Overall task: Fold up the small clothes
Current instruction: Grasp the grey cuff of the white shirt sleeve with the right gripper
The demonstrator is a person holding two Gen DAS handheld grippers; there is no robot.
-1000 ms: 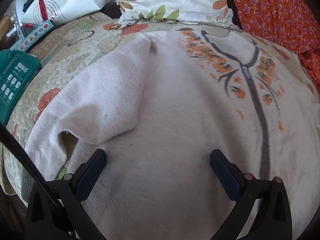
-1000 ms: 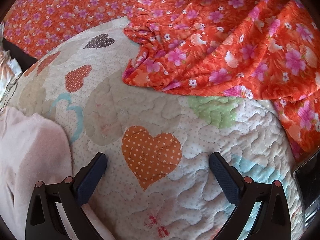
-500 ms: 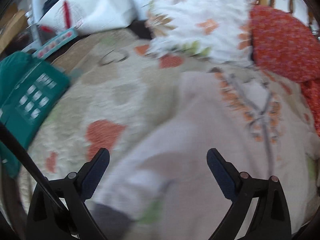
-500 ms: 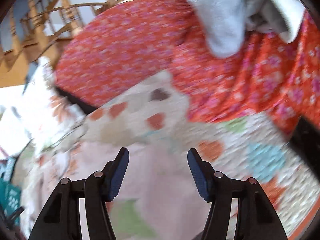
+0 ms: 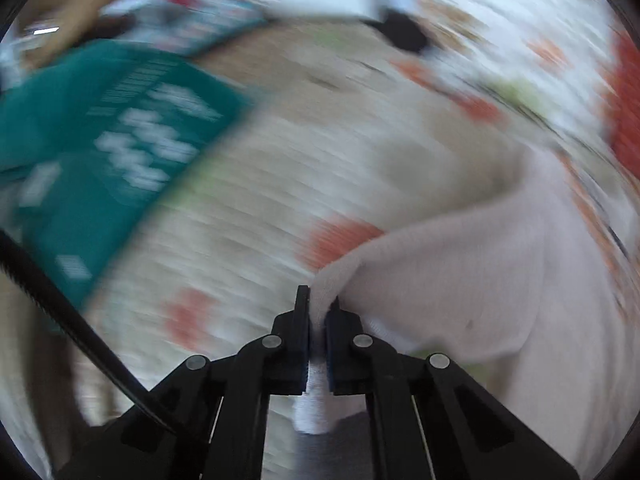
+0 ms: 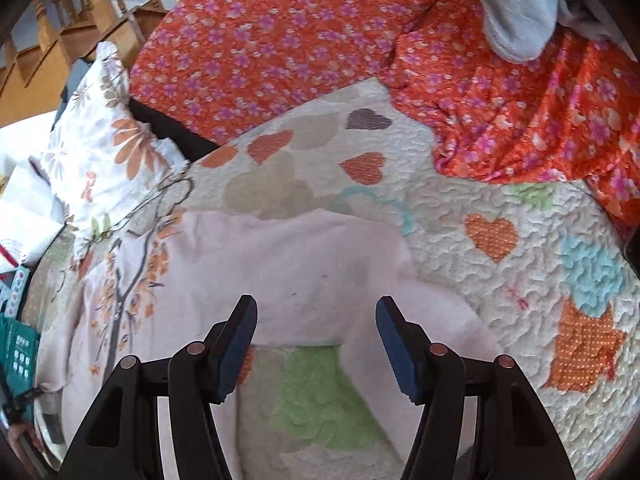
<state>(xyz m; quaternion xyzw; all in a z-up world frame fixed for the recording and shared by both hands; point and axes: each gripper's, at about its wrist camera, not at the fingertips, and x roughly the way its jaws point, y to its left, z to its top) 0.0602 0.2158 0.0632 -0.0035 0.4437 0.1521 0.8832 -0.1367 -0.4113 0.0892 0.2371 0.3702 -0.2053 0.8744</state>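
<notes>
The left tongs (image 5: 318, 316) are pinching a bunched edge of the pale pink sweater (image 5: 472, 276), their two pads pressed nearly together with only the cloth between them. A white fold of the fabric is poking out below the pads, and the rest of the garment is spreading away to the right of those tongs. That view is heavily smeared with motion blur, so finer detail of the grip is hard to read. To the left of the left tongs a teal box (image 5: 92, 152) with white print is lying on the quilted bedspread (image 5: 280, 168), and orange patches of the quilt are showing just ahead of the pinched edge.

The right tongs (image 6: 316, 344) are standing wide open and holding nothing, hovering over the sweater (image 6: 288, 264). The garment is lying flat on the bedspread (image 6: 500, 304), directly ahead of and beneath those tongs, with its grey tree-and-orange-leaf print (image 6: 124, 288) off to their left. Between and just below the open pads, a green patch of quilt (image 6: 316, 392) is showing where the sweater's body and sleeve are parting. Ahead and to the right of the right tongs an orange floral blanket (image 6: 520, 120) is lying crumpled across the bed, and ahead to the left a white leaf-print pillow (image 6: 104, 148) is leaning against an orange flowered cushion (image 6: 260, 40). A wooden railing (image 6: 80, 12) is showing beyond the pillow.
</notes>
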